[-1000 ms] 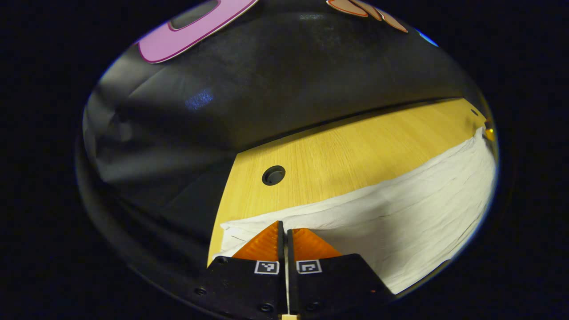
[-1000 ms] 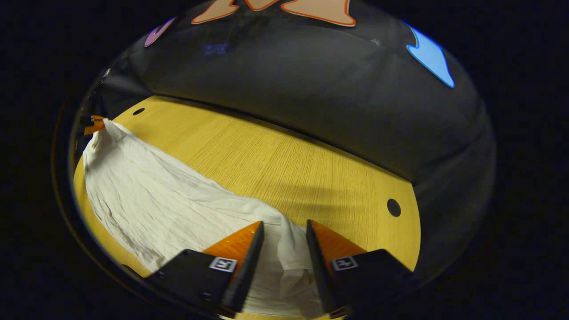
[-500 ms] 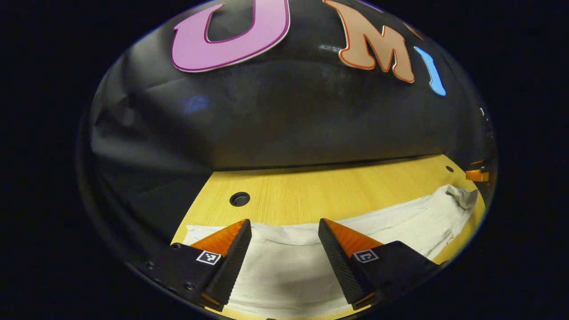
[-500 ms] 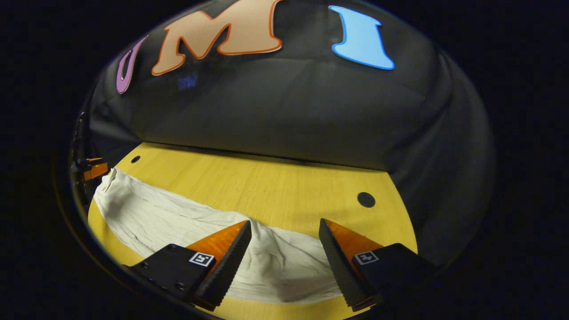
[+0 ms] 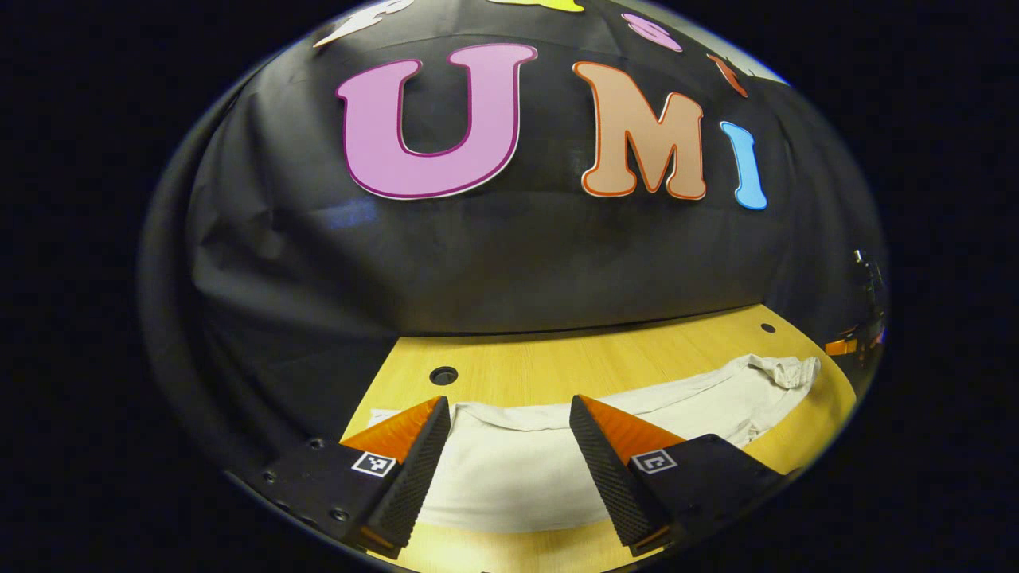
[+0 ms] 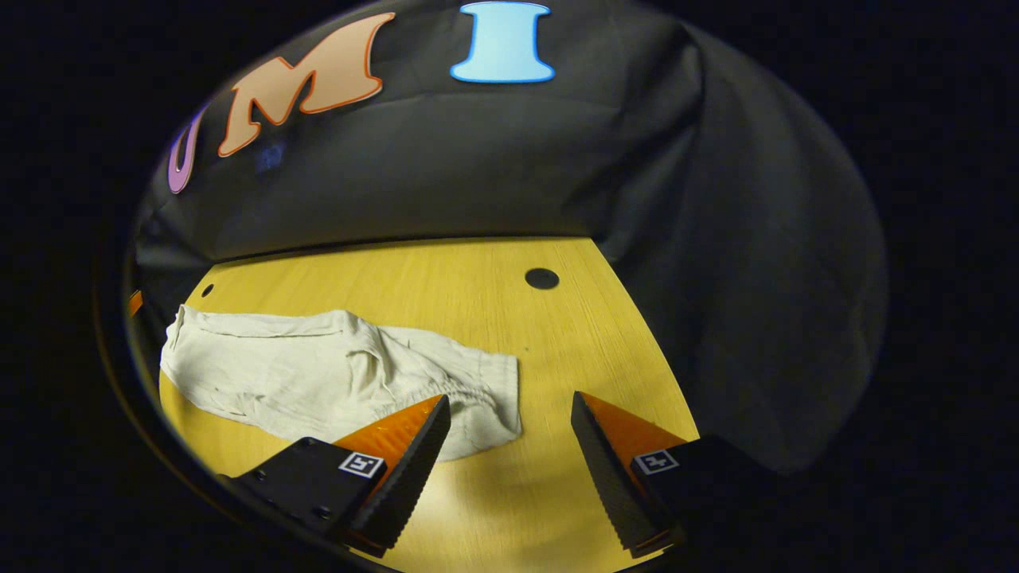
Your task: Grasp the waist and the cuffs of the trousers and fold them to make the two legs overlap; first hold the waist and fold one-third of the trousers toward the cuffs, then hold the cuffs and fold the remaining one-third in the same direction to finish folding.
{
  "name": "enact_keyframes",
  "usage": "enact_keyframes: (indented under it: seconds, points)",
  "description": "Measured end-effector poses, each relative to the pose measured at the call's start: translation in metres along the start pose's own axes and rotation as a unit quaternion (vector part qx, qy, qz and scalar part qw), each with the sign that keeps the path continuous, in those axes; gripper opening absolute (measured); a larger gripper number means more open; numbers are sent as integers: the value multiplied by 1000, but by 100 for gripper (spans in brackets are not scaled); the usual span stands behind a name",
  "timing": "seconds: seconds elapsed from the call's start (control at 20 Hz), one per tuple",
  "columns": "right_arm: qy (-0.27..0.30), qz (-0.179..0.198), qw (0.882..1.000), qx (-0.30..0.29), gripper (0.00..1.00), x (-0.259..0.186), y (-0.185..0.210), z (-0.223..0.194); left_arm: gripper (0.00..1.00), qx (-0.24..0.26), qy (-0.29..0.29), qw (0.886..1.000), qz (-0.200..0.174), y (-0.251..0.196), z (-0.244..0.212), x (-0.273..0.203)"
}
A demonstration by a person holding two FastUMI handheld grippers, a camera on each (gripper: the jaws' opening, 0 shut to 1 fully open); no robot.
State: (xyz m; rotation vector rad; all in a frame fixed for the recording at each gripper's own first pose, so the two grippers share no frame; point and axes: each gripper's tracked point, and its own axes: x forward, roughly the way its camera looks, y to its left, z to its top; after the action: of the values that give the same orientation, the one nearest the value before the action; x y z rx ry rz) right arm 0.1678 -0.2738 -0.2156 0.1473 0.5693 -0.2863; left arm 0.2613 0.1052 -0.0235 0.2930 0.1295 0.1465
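The pale cream trousers lie flat along the wooden table, legs laid one over the other. Their straight cuff end sits just below and between the fingers of my left gripper, which is open and holds nothing. In the right gripper view the trousers stretch to the left, with the gathered waist end nearest. My right gripper is open above bare table just right of the waist; its left finger overlaps the cloth's edge in the picture. The right gripper also shows far off past the crumpled waist.
The table has small round holes near its far corners. The black cloth wall hangs right behind the table's far edge. Bare wood lies to the right of the waist.
The left gripper, shut on the cuff end a second ago, has opened and let go. Both grippers have pulled back and tilted up. The trousers have settled flat; the right gripper shifted right off the waist.
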Motion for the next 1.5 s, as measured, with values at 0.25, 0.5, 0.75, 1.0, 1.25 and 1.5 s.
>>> enact_keyframes:
  seconds: [0.25,0.5,0.75,1.0,1.25,1.5]
  points:
    - [36,20,997,65,99,13,3,-40,91,8,-17,1000,11,-6,10,-34]
    - [48,20,993,109,94,39,12,-56,91,17,-15,999,28,-15,9,-39]
    - [48,42,989,132,91,55,29,-54,91,31,-13,999,35,-29,12,-45]
    - [45,48,986,155,73,64,35,-55,87,44,-14,998,36,-38,17,-51]
    - [35,62,977,201,46,68,38,-43,91,43,-14,999,30,-48,20,-49]
    - [-12,39,983,177,15,58,40,-24,91,33,-14,999,18,-49,19,-47]
